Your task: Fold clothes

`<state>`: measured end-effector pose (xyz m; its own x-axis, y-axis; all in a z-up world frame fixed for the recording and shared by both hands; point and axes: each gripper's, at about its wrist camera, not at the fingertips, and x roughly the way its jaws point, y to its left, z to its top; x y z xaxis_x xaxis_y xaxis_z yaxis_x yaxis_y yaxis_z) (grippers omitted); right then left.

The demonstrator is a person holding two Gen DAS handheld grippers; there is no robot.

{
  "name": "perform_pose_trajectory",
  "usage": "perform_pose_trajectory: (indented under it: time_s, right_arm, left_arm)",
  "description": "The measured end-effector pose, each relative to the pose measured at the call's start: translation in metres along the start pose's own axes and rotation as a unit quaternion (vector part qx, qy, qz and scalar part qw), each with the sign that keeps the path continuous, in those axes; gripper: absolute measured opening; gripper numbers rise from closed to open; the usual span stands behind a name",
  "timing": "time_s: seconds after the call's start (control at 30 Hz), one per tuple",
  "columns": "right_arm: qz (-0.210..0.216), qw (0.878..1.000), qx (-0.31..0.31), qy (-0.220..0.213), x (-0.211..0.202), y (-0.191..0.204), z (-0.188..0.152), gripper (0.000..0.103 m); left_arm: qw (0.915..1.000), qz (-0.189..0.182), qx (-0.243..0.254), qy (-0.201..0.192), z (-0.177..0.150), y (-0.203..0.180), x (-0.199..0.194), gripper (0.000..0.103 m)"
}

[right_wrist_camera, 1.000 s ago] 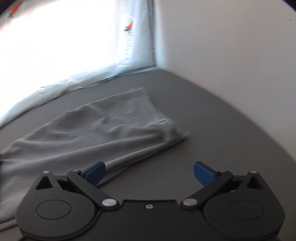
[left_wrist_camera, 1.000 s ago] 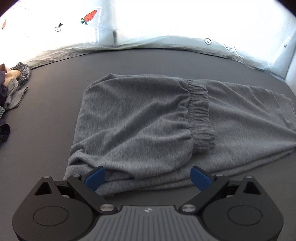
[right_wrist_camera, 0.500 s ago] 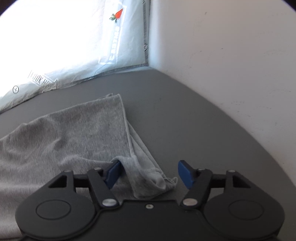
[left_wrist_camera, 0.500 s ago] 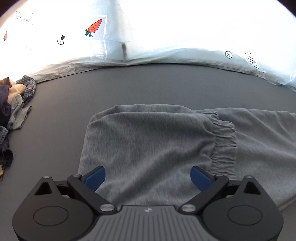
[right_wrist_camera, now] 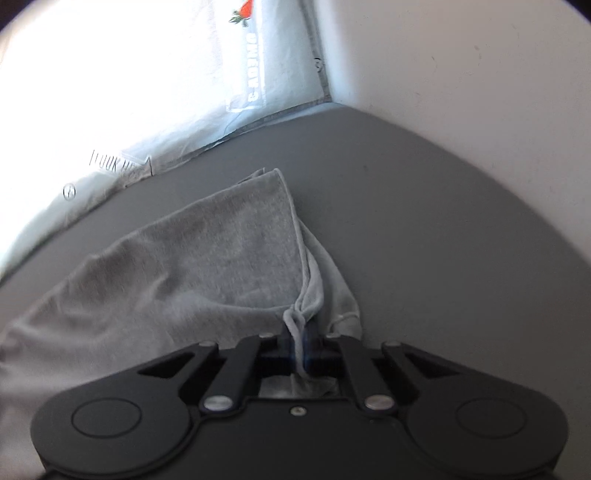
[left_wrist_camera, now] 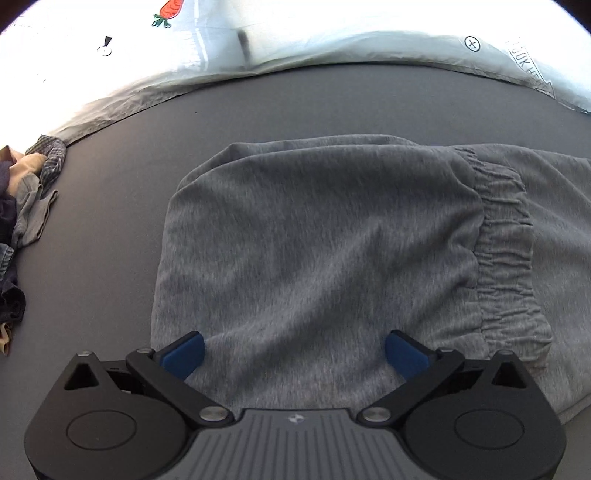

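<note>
Heather-grey sweatpants (left_wrist_camera: 325, 240) with a self-coloured gathered waistband (left_wrist_camera: 506, 243), on a plain dark grey table (left_wrist_camera: 110, 206). Left gripper (left_wrist_camera: 293, 354): black body, ribbed grey centre panel, blue fingertips (left_wrist_camera: 183, 352). Right gripper (right_wrist_camera: 300, 345): black, blue visible at the jaws. Curtain (left_wrist_camera: 258, 33): white, printed with an orange-and-green carrot and black symbols. Clothes pile (left_wrist_camera: 22, 206): checked, beige, grey and navy. Wall (right_wrist_camera: 480, 74): white.

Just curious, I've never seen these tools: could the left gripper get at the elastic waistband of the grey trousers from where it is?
Probably yes. The left gripper is open and holds nothing, and the waistband lies uncovered on top, just ahead to its right.
</note>
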<state>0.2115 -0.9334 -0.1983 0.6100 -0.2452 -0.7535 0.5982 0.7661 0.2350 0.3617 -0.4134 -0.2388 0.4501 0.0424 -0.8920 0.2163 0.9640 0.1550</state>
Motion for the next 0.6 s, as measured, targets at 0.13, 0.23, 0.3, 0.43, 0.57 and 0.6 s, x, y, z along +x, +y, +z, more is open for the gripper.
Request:
perform_pose_trajectory:
  time_s: [0.13, 0.23, 0.3, 0.43, 0.57, 0.6]
  right_arm:
    - [0.133, 0.963, 0.231, -0.031, 0.0, -0.03, -0.009, 0.004]
    - [0.259, 0.856, 0.443, -0.068, 0.006, -0.056, -0.03, 0.004]
    - [0.3, 0.793, 0.524, -0.079, 0.016, -0.058, -0.044, 0.004]
    - [0.326, 0.787, 0.519, -0.067, 0.022, -0.034, -0.041, 0.004]
    - [0.364, 0.816, 0.45, -0.014, 0.028, 0.014, -0.027, 0.004]
    - [0.372, 0.825, 0.425, 0.006, 0.03, 0.03, -0.025, 0.004]
  left_arm:
    - [0.9974, -0.044, -0.051, 0.026, 0.003, 0.018, 0.01, 0.103]
    - [0.9962, -0.058, -0.06, 0.022, 0.002, 0.024, 0.012, 0.103]
    - [0.9967, -0.057, -0.056, 0.016, 0.001, 0.022, 0.011, 0.103]
    - [0.9966, -0.057, -0.059, 0.008, -0.002, 0.023, 0.01, 0.103]
    - [0.9966, -0.059, -0.057, -0.004, -0.006, 0.022, 0.009, 0.103]
    - [0.9966, -0.059, -0.057, -0.006, -0.005, 0.022, 0.008, 0.103]
